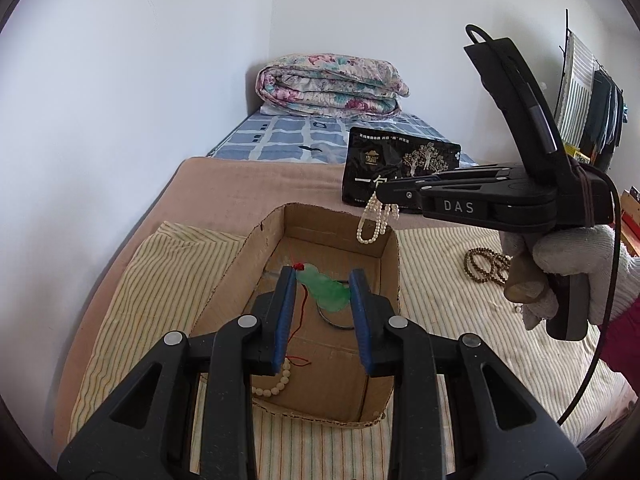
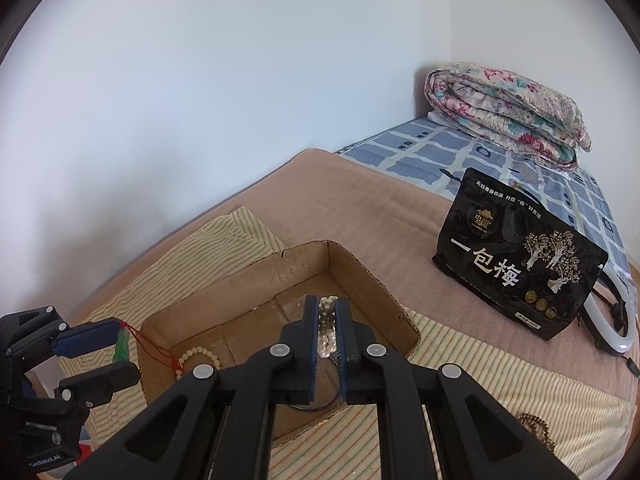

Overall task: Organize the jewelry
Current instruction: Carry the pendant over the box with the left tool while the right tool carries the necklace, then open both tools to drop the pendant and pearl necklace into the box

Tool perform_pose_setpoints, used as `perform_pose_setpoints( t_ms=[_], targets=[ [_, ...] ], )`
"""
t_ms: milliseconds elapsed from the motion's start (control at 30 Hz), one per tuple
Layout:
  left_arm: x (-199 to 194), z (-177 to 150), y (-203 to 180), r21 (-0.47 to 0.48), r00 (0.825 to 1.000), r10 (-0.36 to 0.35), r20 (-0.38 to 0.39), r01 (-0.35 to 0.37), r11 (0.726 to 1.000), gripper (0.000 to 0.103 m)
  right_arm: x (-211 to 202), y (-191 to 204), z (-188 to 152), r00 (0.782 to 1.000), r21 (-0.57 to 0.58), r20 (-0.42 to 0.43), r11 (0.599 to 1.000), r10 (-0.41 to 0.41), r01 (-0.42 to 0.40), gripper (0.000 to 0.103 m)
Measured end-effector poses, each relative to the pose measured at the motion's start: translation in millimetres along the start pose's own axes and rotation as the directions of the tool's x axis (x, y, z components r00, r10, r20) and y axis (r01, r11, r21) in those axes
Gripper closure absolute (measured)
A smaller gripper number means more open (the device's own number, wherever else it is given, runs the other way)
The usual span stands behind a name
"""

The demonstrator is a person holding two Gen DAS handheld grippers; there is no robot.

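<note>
An open cardboard box (image 1: 390,268) (image 2: 360,280) sits on a striped cloth on the bed. My left gripper (image 1: 323,284) is shut on a green gourd pendant (image 1: 326,290) with a red cord, held over the box; it also shows in the right wrist view (image 2: 120,346). My right gripper (image 2: 327,312) (image 1: 386,192) is shut on a white pearl necklace (image 1: 374,220) (image 2: 326,332) that dangles over the box's far wall. Inside the box lie a cream bead bracelet (image 1: 278,384) (image 2: 196,354) and a thin dark bangle (image 1: 334,322).
A brown bead string (image 1: 486,266) (image 2: 536,426) lies on the striped cloth (image 1: 160,280) right of the box. A black snack bag (image 2: 520,256) (image 1: 400,156) stands behind the box. A folded floral quilt (image 1: 332,84) and a white ring light (image 2: 616,320) lie farther back.
</note>
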State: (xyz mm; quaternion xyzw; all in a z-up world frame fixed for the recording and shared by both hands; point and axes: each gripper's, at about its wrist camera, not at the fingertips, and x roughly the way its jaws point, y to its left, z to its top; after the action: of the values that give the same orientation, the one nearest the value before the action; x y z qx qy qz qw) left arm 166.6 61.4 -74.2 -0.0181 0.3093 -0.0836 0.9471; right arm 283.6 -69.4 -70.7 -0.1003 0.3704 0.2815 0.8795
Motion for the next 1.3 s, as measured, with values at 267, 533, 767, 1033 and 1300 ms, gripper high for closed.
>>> perform_pose_setpoints(
  t_ms=[267,533,767,1033,1300],
  targets=[
    [13.7,-8.9,-3.5,0.013,1.000,0.003,-0.031,-0.003,1.000,0.076,23.8,-2.8,0.3,1.000,0.008,-0.026,1.000,-0.001,0.001,0.097],
    [23.7,-16.1,-3.9,0.018,0.998,0.006,-0.062,-0.005,1.000,0.076,40.4,-6.9,-4.9,0.998,0.041,-0.053,0.999,0.022,-0.020,0.097],
    [27.2,-17.6,-3.3,0.020,0.997,0.006,-0.075,-0.004,1.000,0.076,47.1,-8.9,-6.9,0.998,0.060,-0.063,0.998,0.030,-0.026,0.097],
    [30.0,-18.8,-3.1,0.017,0.996,0.020,-0.085,-0.019,1.000,0.051,42.9,-6.8,-7.1,0.999,0.061,-0.047,0.998,0.010,-0.007,0.055],
    [25.6,-19.3,-2.9,0.012,0.997,0.030,-0.074,-0.029,0.999,0.044,30.0,-4.0,-5.7,0.999,0.052,-0.008,0.998,-0.032,0.033,0.014]
  ],
)
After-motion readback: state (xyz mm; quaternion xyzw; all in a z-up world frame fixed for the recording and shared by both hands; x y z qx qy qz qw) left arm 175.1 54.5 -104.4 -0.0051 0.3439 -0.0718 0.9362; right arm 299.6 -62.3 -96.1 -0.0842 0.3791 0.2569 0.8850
